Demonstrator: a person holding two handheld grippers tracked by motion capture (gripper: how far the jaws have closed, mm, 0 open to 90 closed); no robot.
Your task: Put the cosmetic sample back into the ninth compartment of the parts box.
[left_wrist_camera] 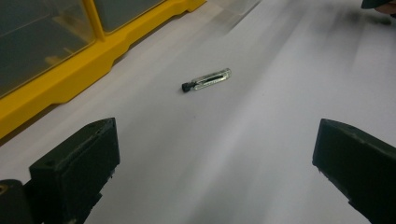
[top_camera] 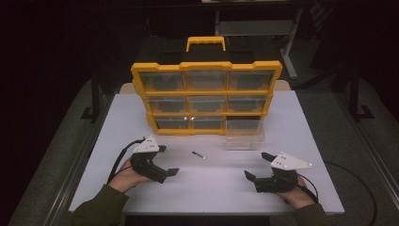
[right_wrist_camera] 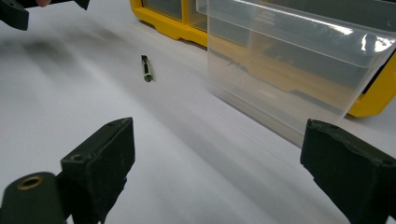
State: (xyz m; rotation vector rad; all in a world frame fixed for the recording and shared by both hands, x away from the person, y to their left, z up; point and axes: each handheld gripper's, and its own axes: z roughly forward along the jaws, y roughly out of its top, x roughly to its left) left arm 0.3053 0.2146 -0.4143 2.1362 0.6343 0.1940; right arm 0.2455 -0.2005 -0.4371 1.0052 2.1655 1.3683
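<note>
Your left claw [top_camera: 162, 160] and right claw [top_camera: 258, 165] are both spread, holding nothing. The small vial [left_wrist_camera: 207, 80] lies on the desk [top_camera: 211, 188] between them, before the yellow organizer [top_camera: 207, 96]. Approach low with the left claw and straddle its middle.

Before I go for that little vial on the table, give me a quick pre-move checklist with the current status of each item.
1. Left gripper jaws open and empty: ok.
2. Right gripper jaws open and empty: ok.
3. Vial lying flat on the white table, apart from both grippers: ok.
4. Bare table between the left gripper and the vial: ok.
5. Clear drawer pulled out of the yellow organizer and standing on the table, open on top: ok.
6. Whether the vial's black cap is on tight: cannot tell.
</note>
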